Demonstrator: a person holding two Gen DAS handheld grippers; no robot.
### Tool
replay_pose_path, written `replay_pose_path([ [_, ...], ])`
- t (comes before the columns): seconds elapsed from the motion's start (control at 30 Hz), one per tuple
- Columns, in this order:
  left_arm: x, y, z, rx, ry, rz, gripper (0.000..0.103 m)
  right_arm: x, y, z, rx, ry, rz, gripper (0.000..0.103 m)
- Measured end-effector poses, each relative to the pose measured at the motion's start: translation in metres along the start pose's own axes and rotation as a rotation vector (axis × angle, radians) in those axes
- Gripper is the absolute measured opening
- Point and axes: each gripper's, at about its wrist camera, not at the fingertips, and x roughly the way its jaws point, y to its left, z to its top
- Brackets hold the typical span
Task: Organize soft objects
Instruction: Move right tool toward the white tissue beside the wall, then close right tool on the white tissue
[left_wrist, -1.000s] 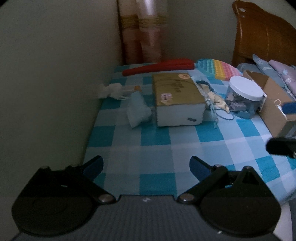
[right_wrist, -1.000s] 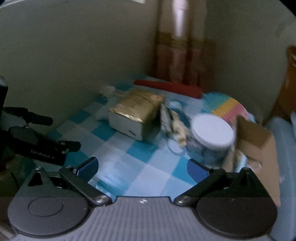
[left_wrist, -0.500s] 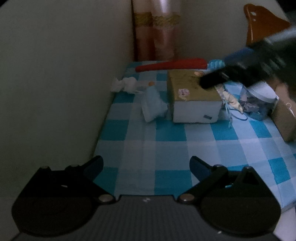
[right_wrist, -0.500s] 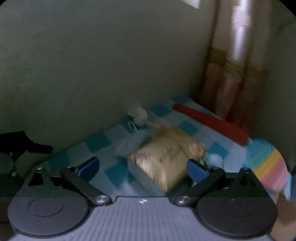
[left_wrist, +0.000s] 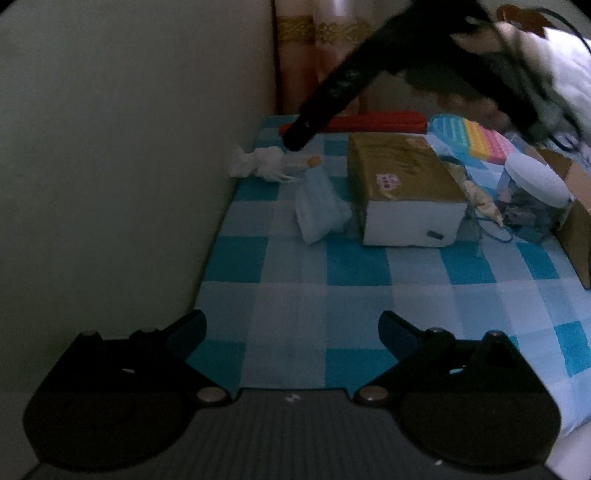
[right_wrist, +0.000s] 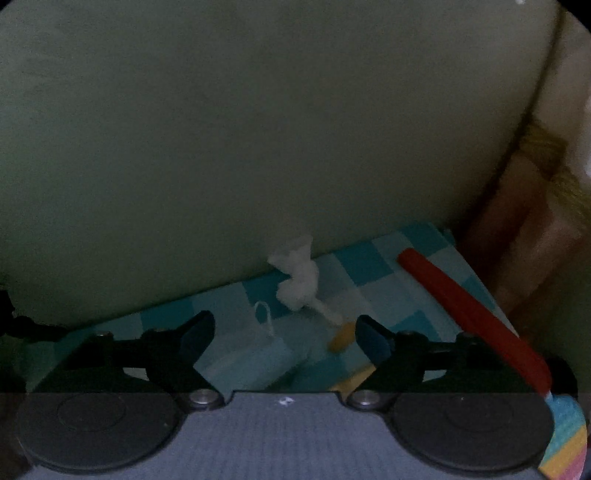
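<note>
A crumpled white soft piece (left_wrist: 258, 166) lies by the wall on the blue checked cloth (left_wrist: 332, 291); it also shows in the right wrist view (right_wrist: 299, 280). A light blue face mask (left_wrist: 319, 206) lies beside a gold-topped tissue pack (left_wrist: 402, 188); the mask shows in the right wrist view (right_wrist: 258, 350). My left gripper (left_wrist: 291, 328) is open and empty over the near cloth. My right gripper (right_wrist: 284, 332) is open and empty, hovering over the mask and white piece; in the left wrist view its finger (left_wrist: 332, 92) reaches in from the upper right.
A red bar (left_wrist: 354, 122) lies at the far edge, also in the right wrist view (right_wrist: 472, 314). A rainbow pop toy (left_wrist: 472, 136), a white-lidded jar (left_wrist: 532, 199) and a cardboard box (left_wrist: 576, 229) stand at right. The wall (left_wrist: 129, 147) borders the left.
My right gripper has swung left and forward, from the jar and tissue pack to above the mask and white piece near the wall. My left gripper has shifted a little and stays open.
</note>
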Motion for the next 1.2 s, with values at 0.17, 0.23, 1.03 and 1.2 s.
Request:
replay_pose_path([
  [0.17,0.008,0.000,0.001,0.010,0.009,0.002,0.099,0.033,-0.011,0.021,-0.017,0.070,0.033,0.070],
  [0.23,0.012,0.001,0.002,0.011,0.015,0.003,0.099,0.046,-0.013,0.027,-0.010,0.087,0.046,0.067],
  [1.03,0.022,0.008,0.000,-0.003,0.042,0.014,0.099,0.090,-0.016,0.040,0.079,0.144,0.039,0.036],
  [1.2,0.021,0.008,0.000,0.009,0.042,0.027,0.099,0.067,-0.009,0.041,0.101,0.103,0.048,0.035],
])
